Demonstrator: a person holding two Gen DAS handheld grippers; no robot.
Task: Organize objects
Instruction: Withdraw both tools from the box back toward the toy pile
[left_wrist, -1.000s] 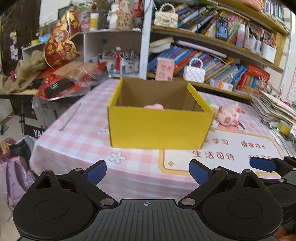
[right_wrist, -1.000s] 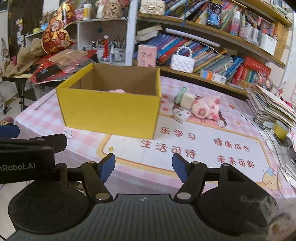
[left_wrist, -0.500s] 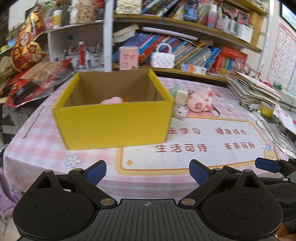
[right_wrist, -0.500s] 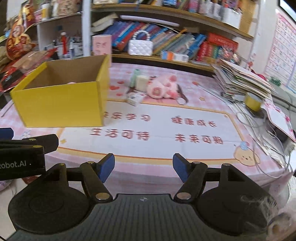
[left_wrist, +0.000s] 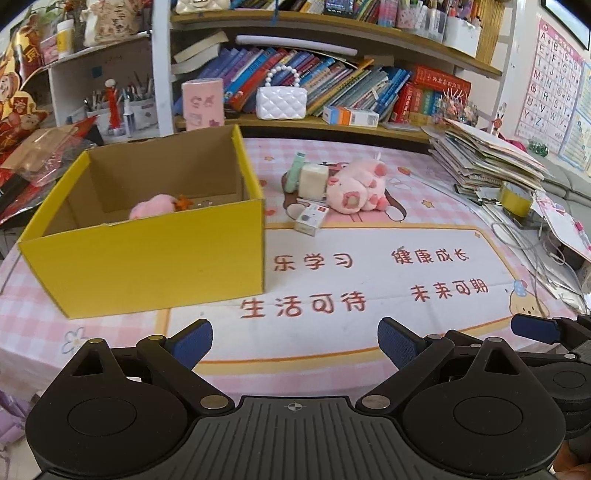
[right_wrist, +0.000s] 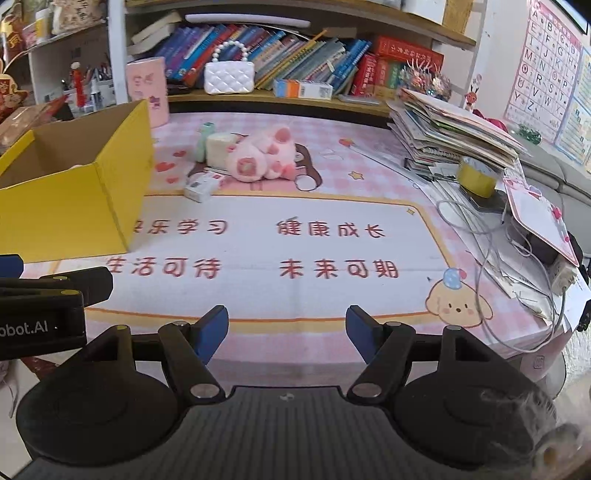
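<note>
from my left gripper (left_wrist: 295, 343), jaws apart and empty, i see the yellow box (left_wrist: 155, 258) left of a pink plush pig (left_wrist: 356, 186).

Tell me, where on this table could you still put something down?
The widest bare patch is the printed mat, between the yellow box and the cables. It is crowded behind it around the pink plush pig and small boxes, and at the paper stack.

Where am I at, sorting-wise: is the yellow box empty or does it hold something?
Not empty. The left wrist view shows a pink soft thing lying inside the open-topped yellow box.
</note>
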